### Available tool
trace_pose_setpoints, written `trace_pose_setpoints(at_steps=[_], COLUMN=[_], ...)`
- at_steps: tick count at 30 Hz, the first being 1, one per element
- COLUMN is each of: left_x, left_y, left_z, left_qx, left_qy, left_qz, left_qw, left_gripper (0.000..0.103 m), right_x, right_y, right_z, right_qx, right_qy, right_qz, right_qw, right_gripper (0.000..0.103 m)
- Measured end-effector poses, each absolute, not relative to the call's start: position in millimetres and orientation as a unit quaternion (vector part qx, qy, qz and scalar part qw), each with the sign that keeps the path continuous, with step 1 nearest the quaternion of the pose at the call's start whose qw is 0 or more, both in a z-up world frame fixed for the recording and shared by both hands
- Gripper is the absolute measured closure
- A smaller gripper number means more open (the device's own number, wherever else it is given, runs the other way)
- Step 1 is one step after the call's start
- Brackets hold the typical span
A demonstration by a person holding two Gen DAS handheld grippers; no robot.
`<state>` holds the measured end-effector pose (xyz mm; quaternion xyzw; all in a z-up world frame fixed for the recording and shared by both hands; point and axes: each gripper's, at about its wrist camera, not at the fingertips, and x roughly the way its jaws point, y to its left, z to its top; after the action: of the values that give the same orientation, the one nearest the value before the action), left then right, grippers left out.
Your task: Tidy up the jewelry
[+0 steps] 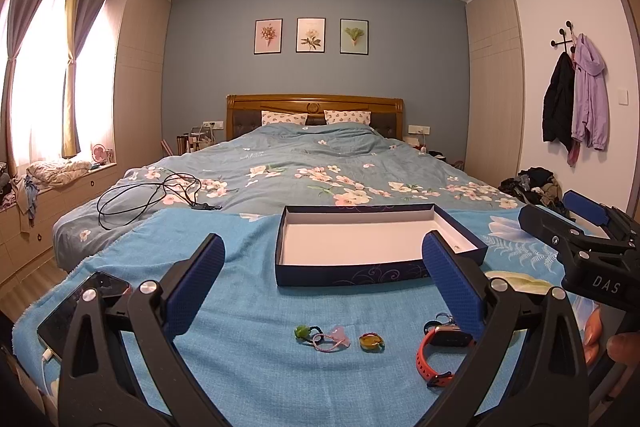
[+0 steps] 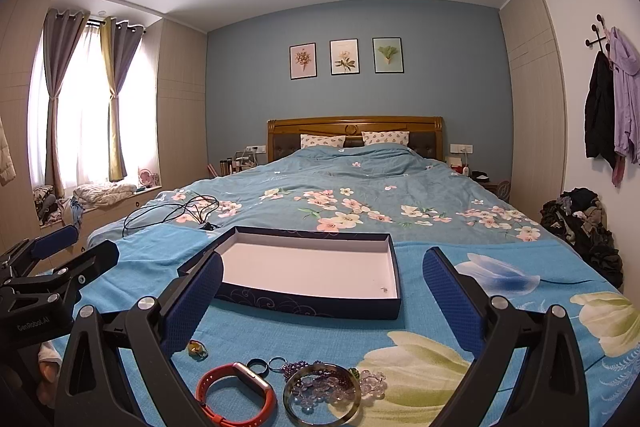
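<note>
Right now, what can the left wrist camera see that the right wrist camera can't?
Only the left wrist view shows the phone, the green bead hair tie and the pink hair tie. Only the right wrist view shows the bangle and the clear bead bracelet. Both show the box, the orange watch and the amber ring.

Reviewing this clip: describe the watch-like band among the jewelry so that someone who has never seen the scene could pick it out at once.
Start at the open dark-blue box on the blue blanket covering the foot of the bed. In front of it lies a row of small jewelry; the band sits left of the large metal bangle. It alone is a red-orange strap with a grey rectangular face.
</note>
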<state>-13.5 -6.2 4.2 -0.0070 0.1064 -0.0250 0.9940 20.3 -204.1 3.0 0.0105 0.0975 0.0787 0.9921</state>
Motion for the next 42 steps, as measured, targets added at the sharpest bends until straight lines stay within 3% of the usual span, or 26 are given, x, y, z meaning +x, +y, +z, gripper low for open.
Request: trace_pose_setpoints(at_steps=[12,19,24,30,42], left_x=[-6,22,32,46,71], left_y=[-16,-37,-52,-63,-64], left_z=[-3,-27,-45,-60,-78], left_qx=[0.017,0.045,0.068,0.068,0.037], left_qy=[0.145,0.239,0.274,0.309,0.385], left_qz=[-0.085,-0.153,-0.178,-0.207,-0.243], left_qw=[0.986,0.958,0.943,0.926,0.890], left_gripper=[0.006,0.006,0.015,0.030,0.070], right_x=[22,33,41,51,64], right_y=[-211,-233,-241,-241,-240], right_z=[3,-7,-24,-43,-63], right_qx=[0.003,0.011,0.011,0.011,0.021], right_qy=[0.111,0.180,0.240,0.302,0.376], right_qz=[0.082,0.082,0.098,0.118,0.147], right_qw=[0.990,0.980,0.966,0.946,0.915], right_gripper=[0.006,0.006,0.008,0.022,0.069])
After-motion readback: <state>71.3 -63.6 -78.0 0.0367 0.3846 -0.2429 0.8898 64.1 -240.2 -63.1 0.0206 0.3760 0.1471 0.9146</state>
